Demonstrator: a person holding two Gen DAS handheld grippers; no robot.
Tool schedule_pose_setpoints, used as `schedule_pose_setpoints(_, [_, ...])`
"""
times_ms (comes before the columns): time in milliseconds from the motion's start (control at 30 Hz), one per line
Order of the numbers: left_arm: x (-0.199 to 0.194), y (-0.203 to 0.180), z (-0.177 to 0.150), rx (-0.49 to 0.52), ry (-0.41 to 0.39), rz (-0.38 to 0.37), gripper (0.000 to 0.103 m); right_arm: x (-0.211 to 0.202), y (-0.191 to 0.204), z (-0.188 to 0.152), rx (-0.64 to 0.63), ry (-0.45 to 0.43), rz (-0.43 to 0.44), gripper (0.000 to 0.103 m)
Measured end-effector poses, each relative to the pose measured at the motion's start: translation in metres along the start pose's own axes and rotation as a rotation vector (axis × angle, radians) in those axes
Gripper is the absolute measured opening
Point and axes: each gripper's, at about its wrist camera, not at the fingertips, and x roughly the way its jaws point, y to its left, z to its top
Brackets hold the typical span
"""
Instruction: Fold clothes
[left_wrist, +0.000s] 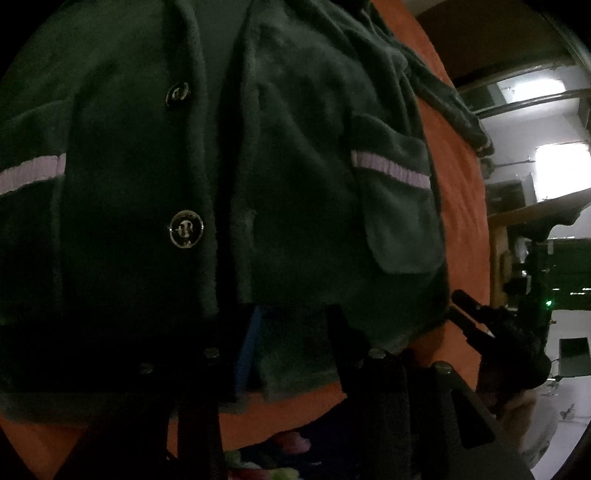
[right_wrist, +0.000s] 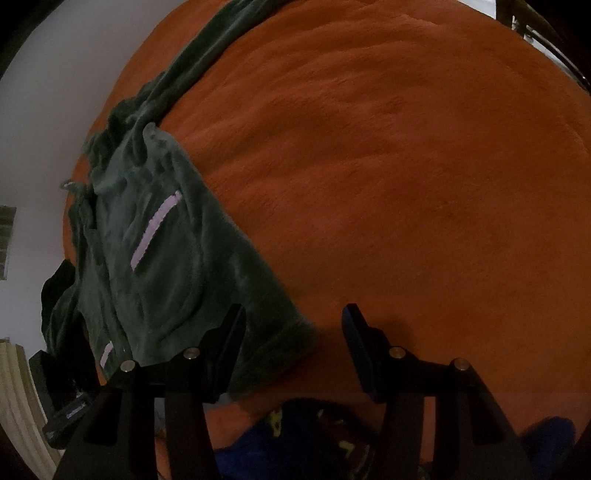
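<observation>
A dark green fleece cardigan with metal buttons and lilac-striped pockets lies spread, front up, on an orange blanket. My left gripper is low at the cardigan's bottom hem. Its jaws are apart and the hem cloth lies between the fingers. In the right wrist view the cardigan lies at the left, one sleeve trailing up and away. My right gripper is open just over the blanket. Its left finger overlaps the hem corner and its right finger is over bare blanket. The right gripper also shows in the left wrist view.
The orange blanket covers the whole work surface. A blue patterned cloth lies at its near edge. A white wall is at the left. Dark furniture and bright lights stand beyond the blanket's right side.
</observation>
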Motion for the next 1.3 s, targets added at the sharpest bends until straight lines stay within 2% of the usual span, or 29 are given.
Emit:
schedule_pose_setpoints(167, [0.008, 0.001, 0.004, 0.001, -0.021, -0.042, 0.041, 0.0, 0.009, -0.004, -0.035, -0.022, -0.003, 0.054])
schedule_pose_setpoints(267, [0.007, 0.006, 0.003, -0.026, -0.06, 0.019, 0.04, 0.001, 0.012, -0.004, -0.047, -0.016, 0.004, 0.054])
schedule_pose_setpoints(400, [0.008, 0.016, 0.004, -0.087, -0.023, 0.029, 0.041, -0.002, 0.012, -0.003, -0.053, -0.038, -0.028, 0.054])
schedule_pose_setpoints(567, [0.011, 0.014, 0.005, -0.08, -0.005, 0.064, 0.041, 0.001, 0.011, -0.002, -0.052, -0.025, -0.015, 0.054])
schedule_pose_setpoints(633, [0.015, 0.013, 0.006, -0.085, 0.008, 0.057, 0.042, 0.003, 0.009, -0.002, -0.046, -0.016, -0.011, 0.054])
schedule_pose_setpoints(733, [0.016, 0.011, 0.004, -0.091, -0.019, 0.009, 0.041, 0.006, 0.006, -0.002, -0.027, -0.006, -0.003, 0.054])
schedule_pose_setpoints(767, [0.016, 0.009, 0.004, -0.078, -0.03, 0.015, 0.034, 0.006, 0.005, -0.002, -0.022, -0.006, -0.002, 0.054])
schedule_pose_setpoints(833, [0.014, 0.005, 0.003, -0.05, -0.052, 0.062, 0.007, 0.006, 0.004, -0.002, -0.014, -0.008, 0.001, 0.054])
schedule_pose_setpoints(900, [0.007, 0.001, -0.001, -0.056, -0.067, 0.121, 0.007, 0.006, 0.003, -0.002, -0.005, -0.009, 0.005, 0.054])
schedule_pose_setpoints(1067, [-0.014, -0.021, -0.001, -0.001, -0.112, 0.149, 0.007, 0.005, 0.0, -0.001, 0.016, -0.012, 0.012, 0.054])
schedule_pose_setpoints(1300, [0.007, 0.003, -0.001, -0.056, -0.083, 0.22, 0.008, 0.008, -0.002, 0.001, 0.007, -0.003, 0.011, 0.054])
